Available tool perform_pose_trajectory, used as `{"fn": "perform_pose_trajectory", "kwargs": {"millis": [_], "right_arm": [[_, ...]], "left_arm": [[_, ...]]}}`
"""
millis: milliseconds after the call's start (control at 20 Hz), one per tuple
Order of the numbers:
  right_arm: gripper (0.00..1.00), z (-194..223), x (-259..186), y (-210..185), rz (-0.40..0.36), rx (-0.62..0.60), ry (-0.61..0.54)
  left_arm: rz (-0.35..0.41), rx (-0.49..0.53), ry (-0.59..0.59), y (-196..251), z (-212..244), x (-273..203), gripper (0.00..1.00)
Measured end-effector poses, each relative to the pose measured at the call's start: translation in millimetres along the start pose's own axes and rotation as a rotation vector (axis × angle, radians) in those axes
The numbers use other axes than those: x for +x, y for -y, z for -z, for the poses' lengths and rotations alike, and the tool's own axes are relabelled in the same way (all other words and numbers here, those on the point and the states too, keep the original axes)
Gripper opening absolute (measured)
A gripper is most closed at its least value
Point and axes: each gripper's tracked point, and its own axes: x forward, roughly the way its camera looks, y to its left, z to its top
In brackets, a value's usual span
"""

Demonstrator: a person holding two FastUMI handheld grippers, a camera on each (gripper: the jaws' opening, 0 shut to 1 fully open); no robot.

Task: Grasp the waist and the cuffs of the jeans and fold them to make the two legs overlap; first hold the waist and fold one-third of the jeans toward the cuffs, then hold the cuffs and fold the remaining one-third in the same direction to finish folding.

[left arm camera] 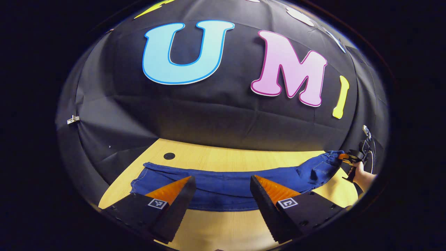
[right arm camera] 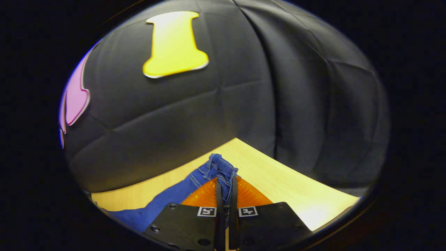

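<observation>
Blue jeans stretched lengthwise along the yellow wooden desk, just in front of the black cloth wall. In the left gripper view: left gripper spread wide, nothing between its black, orange-faced fingers — poised over the near edge of the jeans at mid-length, contact with the cloth impossible to judge. Cuff end of the jeans lying flat toward the left, below a small dark round spot on the desk. Waist end at the far right, bunched and raised slightly off the desk, pinched by the right gripper, with a hand holding that gripper from behind. In the right gripper view: right gripper closed tight on the waist — both fingers pressing a fold of stitched denim, which sticks up beyond the tips. Rest of the jeans trailing off to the left from the waist, flat on the desk. Bare desk on the right of the waist, up to the wall.
</observation>
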Motion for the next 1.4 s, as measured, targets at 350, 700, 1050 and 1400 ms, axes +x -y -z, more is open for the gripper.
{"fn": "perform_pose_trajectory", "kwargs": {"millis": [350,700,1050,1400], "right_arm": [[0.07,-6.1,-78.3,-29.7,-0.279,-0.109,0.129],[0.07,89.0,-40.3,6.6,-0.613,-0.22,0.083],[0.33,230.3,99.4,143.9,-0.739,-0.394,-0.23],[0.96,173.8,95.1,214.7,-0.736,-0.465,-0.043]], "left_arm": [[0.007,-0.051,0.007,-1.8,16.1,-23.9,0.99],[-0.07,-0.162,0.009,-43.9,43.8,-47.1,0.99],[-0.217,-0.36,0.098,-134.9,53.3,-43.8,0.99],[-0.422,-0.32,0.032,-258.3,78.6,16.7,0.96]]}}
